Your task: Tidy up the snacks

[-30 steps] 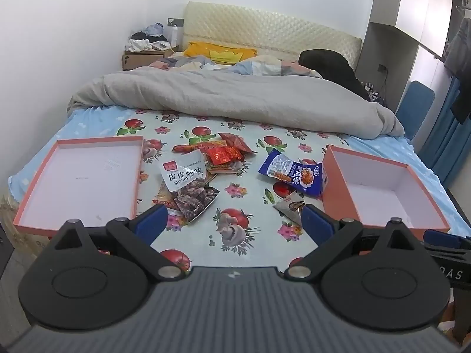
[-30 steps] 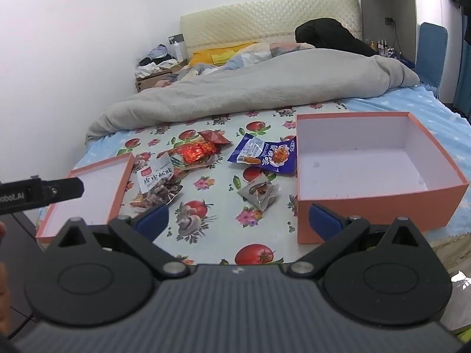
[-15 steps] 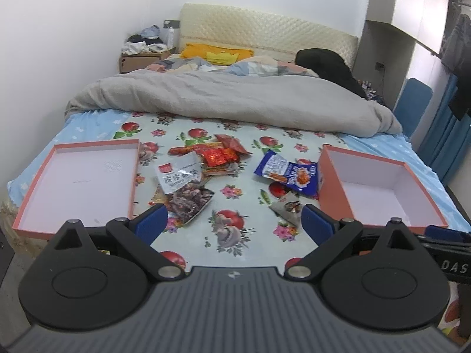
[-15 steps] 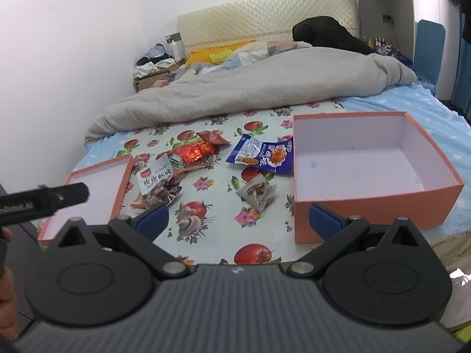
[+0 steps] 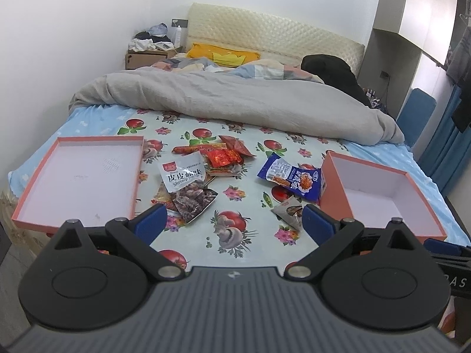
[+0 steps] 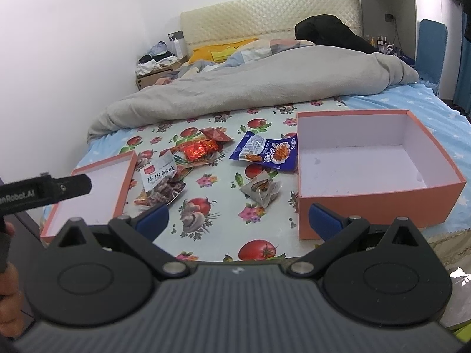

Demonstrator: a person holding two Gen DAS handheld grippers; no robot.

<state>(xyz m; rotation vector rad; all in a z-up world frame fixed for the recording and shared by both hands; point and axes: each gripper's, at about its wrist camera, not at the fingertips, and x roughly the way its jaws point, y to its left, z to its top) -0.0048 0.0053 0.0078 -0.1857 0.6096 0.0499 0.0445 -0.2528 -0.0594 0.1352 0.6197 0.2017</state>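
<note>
Left gripper (image 5: 230,220) and right gripper (image 6: 238,220) spread wide, holding nothing, above the bed's near edge.

Snack packets (image 5: 206,173) strewn on the fruit-print sheet (image 5: 235,229) between shallow lid (image 5: 79,176) and deep orange box (image 6: 368,164); blue packet (image 6: 266,151) just beside the box.

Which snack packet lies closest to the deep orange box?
The blue packet: its edge reaches the left wall of the deep orange box. The small grey triangular packet lies clearly apart, and the red ones farther left.
</note>
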